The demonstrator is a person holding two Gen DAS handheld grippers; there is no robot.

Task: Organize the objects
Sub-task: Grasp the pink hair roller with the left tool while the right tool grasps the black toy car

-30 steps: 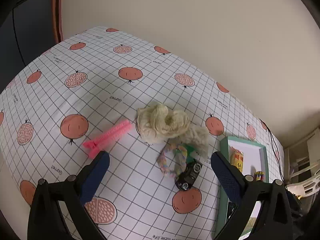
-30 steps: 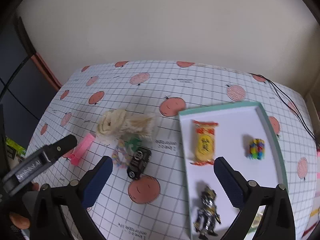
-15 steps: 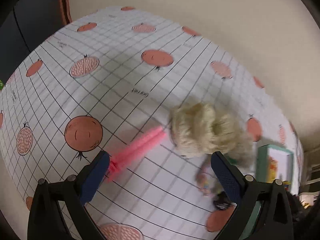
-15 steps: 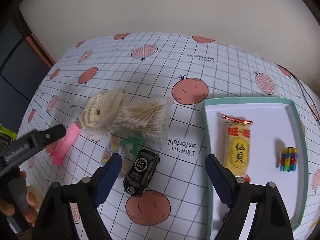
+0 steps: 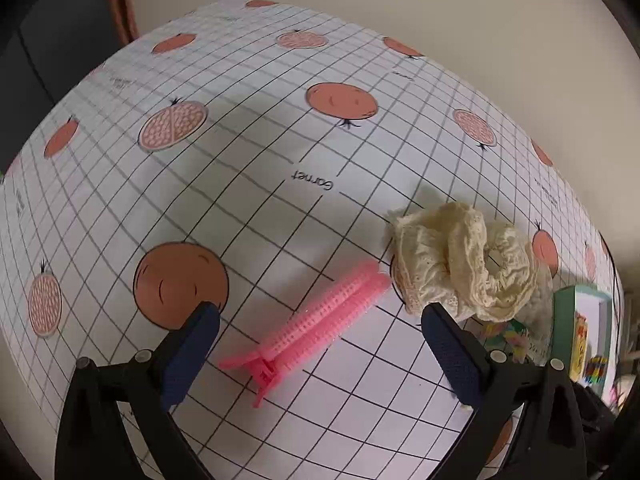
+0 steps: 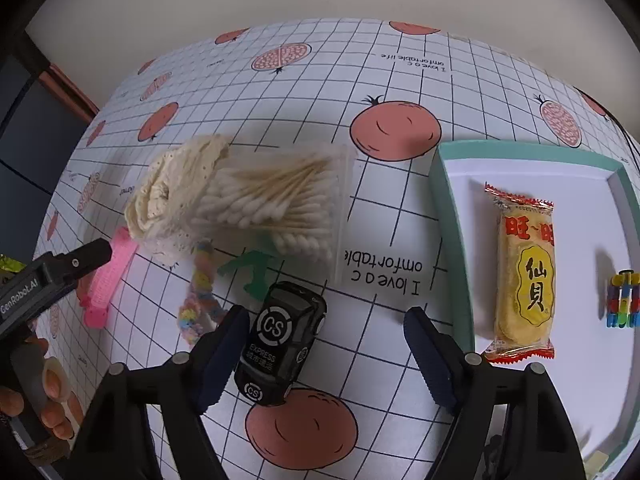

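Left gripper point(image 5: 320, 334) hangs low over the tablecloth point(image 5: 248, 168), jaws spread wide and empty, and the pink hair clip point(image 5: 320, 320) lies flat right between the two dark ribbed pads point(image 5: 188, 354), touching neither. Ridged plastic, that clip, long and narrow, pinch end toward the camera. Just past its tip sits the cream lace scrunchie point(image 5: 460, 268), a soft ruffled ring.

Only the left view shows the clip in full; the tray point(image 5: 562, 320) is a mere teal sliver at its right edge.

Switch to the right wrist camera and the rest opens up. Right gripper point(image 6: 326, 358) has its jaws wide apart too, gripping nothing, with the black toy car point(image 6: 282, 346) between them, hard against the left pad point(image 6: 222, 360). Glossy body, "CS" roundel on the roof. Beyond it is a green plastic piece point(image 6: 252, 272), shape unclear, and a pastel braided loop point(image 6: 198, 304). A clear box of cotton swabs point(image 6: 280, 204) lies on its side, with the scrunchie point(image 6: 172, 200) pressed against one end. The clip point(image 6: 106, 280) shows here only partly, behind the left gripper's finger point(image 6: 72, 262), which a hand point(image 6: 36, 392) holds at the frame's lower left.

The teal-rimmed tray point(image 6: 448, 216), white inside, holds a crinkly yellow rice-cracker packet point(image 6: 524, 272) and, well apart, a small multicoloured block toy point(image 6: 622, 300). The grid cloth with orange fruit prints lies smooth throughout.
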